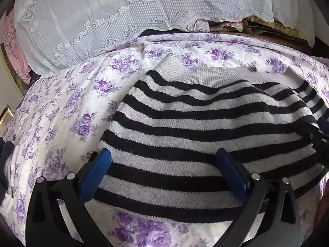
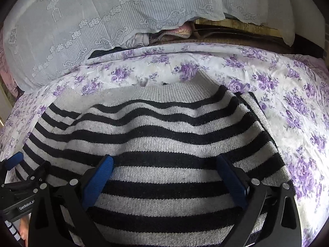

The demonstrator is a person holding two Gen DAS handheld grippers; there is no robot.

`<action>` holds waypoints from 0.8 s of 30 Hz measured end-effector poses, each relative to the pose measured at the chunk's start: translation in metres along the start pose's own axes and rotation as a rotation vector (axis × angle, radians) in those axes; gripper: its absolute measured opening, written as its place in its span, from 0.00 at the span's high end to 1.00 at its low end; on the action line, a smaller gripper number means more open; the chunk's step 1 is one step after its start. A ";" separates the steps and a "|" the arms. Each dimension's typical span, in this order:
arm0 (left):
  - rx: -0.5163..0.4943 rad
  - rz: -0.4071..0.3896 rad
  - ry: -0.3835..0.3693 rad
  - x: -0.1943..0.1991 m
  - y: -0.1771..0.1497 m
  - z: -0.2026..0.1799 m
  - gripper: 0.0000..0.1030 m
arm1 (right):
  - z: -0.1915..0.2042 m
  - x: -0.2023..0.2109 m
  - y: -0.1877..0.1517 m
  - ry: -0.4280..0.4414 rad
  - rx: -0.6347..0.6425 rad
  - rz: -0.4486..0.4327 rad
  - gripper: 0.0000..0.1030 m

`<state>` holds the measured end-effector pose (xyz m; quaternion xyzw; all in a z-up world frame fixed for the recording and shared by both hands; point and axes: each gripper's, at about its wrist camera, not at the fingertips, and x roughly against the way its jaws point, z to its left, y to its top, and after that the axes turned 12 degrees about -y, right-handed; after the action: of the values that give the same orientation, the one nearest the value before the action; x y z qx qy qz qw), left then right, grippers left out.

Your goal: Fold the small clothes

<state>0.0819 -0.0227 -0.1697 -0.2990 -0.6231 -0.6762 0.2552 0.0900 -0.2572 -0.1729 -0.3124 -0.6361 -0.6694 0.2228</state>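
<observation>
A small knit sweater with black and grey stripes (image 1: pixel 205 119) lies flat on a sheet with purple flowers (image 1: pixel 67 107); its plain grey ribbed band is at the far edge. It also fills the right wrist view (image 2: pixel 164 140). My left gripper (image 1: pixel 163 156) is open, its blue pads spread wide just above the sweater's near left part. My right gripper (image 2: pixel 164 162) is open too, above the sweater's near right part. The right gripper shows at the right edge of the left wrist view (image 1: pixel 320 135), and the left gripper at the left edge of the right wrist view (image 2: pixel 14 162).
A white lace cloth (image 1: pixel 107 20) drapes over bulky things behind the sheet. Bundled fabrics and a wooden board (image 2: pixel 236 26) show under its hem. The floral sheet (image 2: pixel 287 107) extends on both sides of the sweater.
</observation>
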 end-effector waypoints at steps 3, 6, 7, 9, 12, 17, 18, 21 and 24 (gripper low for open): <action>0.004 -0.006 -0.004 0.003 -0.001 0.001 0.04 | -0.004 0.011 -0.001 -0.004 -0.020 -0.048 0.03; 0.009 -0.010 -0.009 0.005 -0.001 0.001 0.04 | -0.001 0.028 -0.003 0.001 -0.011 -0.125 0.03; 0.009 -0.007 -0.010 0.004 -0.001 0.001 0.04 | 0.001 0.031 -0.004 0.005 0.002 -0.141 0.03; 0.009 -0.004 -0.009 0.003 -0.001 0.000 0.04 | 0.011 0.030 -0.005 0.006 0.055 -0.132 0.03; 0.009 -0.003 -0.008 0.003 -0.001 0.000 0.04 | 0.026 0.007 -0.006 -0.005 0.139 0.006 0.03; 0.013 -0.005 -0.016 0.005 -0.002 0.000 0.04 | 0.020 0.007 -0.006 0.020 0.112 0.010 0.03; 0.018 -0.006 -0.024 0.008 -0.003 0.000 0.04 | 0.020 0.007 -0.006 0.019 0.112 0.010 0.03; 0.030 -0.013 -0.038 0.016 -0.008 -0.001 0.04 | 0.020 0.006 -0.006 0.022 0.111 0.012 0.03; 0.032 -0.021 -0.045 0.026 -0.013 -0.003 0.04 | 0.020 0.006 -0.006 0.021 0.110 0.011 0.03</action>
<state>0.0544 -0.0234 -0.1605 -0.3034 -0.6425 -0.6619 0.2389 0.0840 -0.2361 -0.1728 -0.2962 -0.6679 -0.6353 0.2502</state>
